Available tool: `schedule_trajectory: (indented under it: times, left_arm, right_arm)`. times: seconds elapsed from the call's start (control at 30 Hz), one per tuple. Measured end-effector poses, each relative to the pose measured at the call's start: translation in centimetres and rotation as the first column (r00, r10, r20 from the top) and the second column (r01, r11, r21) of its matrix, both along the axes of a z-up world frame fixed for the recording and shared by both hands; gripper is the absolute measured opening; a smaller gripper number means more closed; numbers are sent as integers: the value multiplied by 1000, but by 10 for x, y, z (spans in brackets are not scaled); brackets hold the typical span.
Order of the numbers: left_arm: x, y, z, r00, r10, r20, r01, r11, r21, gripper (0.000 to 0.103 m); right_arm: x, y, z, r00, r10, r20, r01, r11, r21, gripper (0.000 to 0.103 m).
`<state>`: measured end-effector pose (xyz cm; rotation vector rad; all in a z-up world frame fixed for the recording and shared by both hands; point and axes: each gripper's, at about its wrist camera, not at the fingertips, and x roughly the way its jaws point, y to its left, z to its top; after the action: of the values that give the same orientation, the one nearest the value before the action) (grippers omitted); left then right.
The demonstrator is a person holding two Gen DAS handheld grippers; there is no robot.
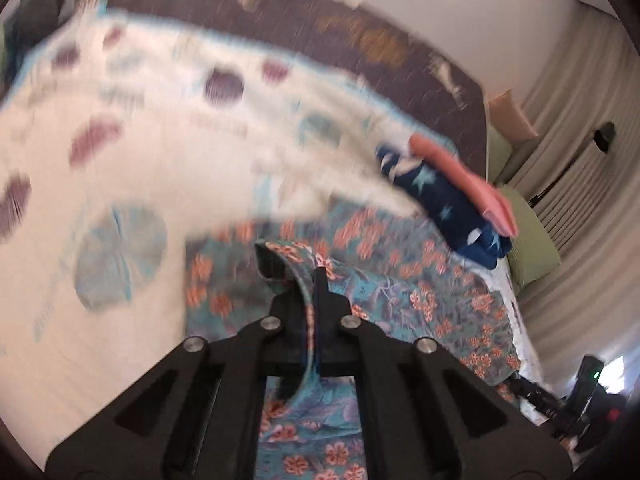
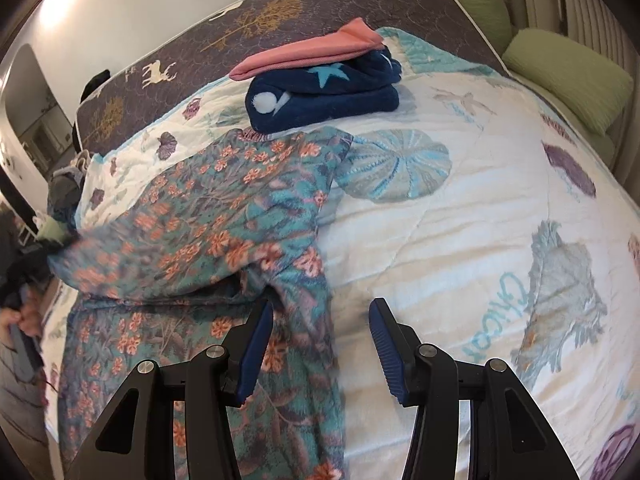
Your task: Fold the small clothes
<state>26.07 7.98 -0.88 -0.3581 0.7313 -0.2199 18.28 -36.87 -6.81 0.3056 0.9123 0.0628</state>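
A teal garment with orange flowers [image 2: 224, 216] lies spread on the white quilt [image 2: 460, 240], partly folded over itself. My left gripper [image 1: 308, 276] is shut on an edge of this floral garment [image 1: 400, 280] and lifts it; that view is motion-blurred. My right gripper [image 2: 322, 320] is open and empty, low over the garment's right edge, its left finger over the cloth and its right finger over bare quilt.
A folded navy star-print garment [image 2: 320, 92] with a folded pink one [image 2: 312, 50] on top sits at the back of the bed; both show in the left wrist view [image 1: 448, 200]. Green pillows [image 2: 568, 76] lie at the right. A dark patterned mattress [image 2: 280, 12] stands behind.
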Motion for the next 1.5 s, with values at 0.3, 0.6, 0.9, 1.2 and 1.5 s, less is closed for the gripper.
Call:
schedule_trajectory:
  times: [0.3,0.6,0.9,1.2,1.5]
  left_arm:
    - [3,-4,-47,990,41,-131,-20,987,158,15]
    - [-21,-12,-43,995,35,-89,-15,976,218,23]
    - [-39,-44,-26,994,-92,-55,97,991,91,25]
    - [-31,-40,-57,987,58,-151,-10,955,296,25]
    - [-10,-58,-17,999,-4,-44,12,982,190,34]
  right_arm:
    - [9,-4,-4,992,-126,1,126,989,-71,38]
    - [-9,-23,0,978,-206,-15,207,978,17,40]
    - [-4,38,13,993,116,23,-118,989,88,13]
    - [5,-3,-11,993,-95,-76,103,989,103,5]
    - [44,4,39,994,8,106,-22,991,132,12]
